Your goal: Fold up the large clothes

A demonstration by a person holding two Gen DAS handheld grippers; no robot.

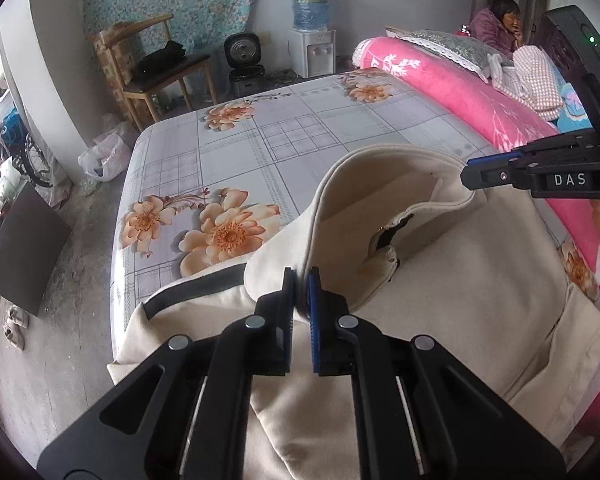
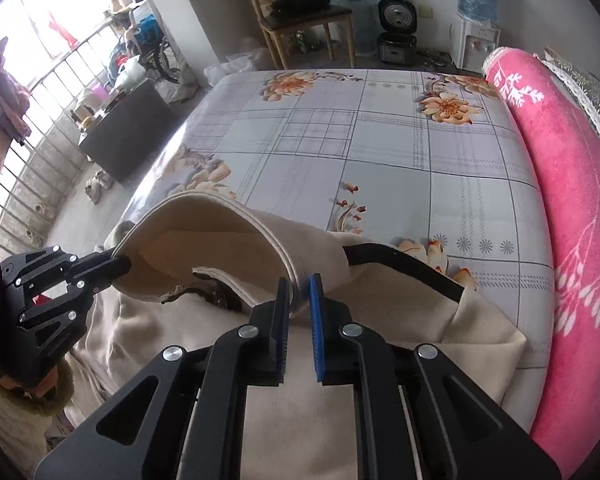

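Observation:
A cream jacket [image 1: 440,300] with a dark stripe and a zip lies on the near part of the bed. Its stand-up collar [image 1: 380,184] is raised off the cloth and stretched between both grippers. In the left wrist view my left gripper [image 1: 302,280] is shut on the collar's near rim, and my right gripper [image 1: 466,178] pinches the far right end. In the right wrist view the jacket [image 2: 300,420] fills the foreground. There my right gripper [image 2: 299,284] is shut on the collar [image 2: 204,232], and my left gripper [image 2: 124,266] clamps its left end.
The bed's floral sheet [image 1: 260,140] stretches beyond the jacket. A rolled pink blanket [image 1: 460,92] and a pillow [image 1: 448,46] line its right side. A wooden chair [image 1: 156,72], a water dispenser [image 1: 312,52] and a seated person [image 1: 496,28] are at the back. A black box [image 1: 20,248] stands on the floor to the left.

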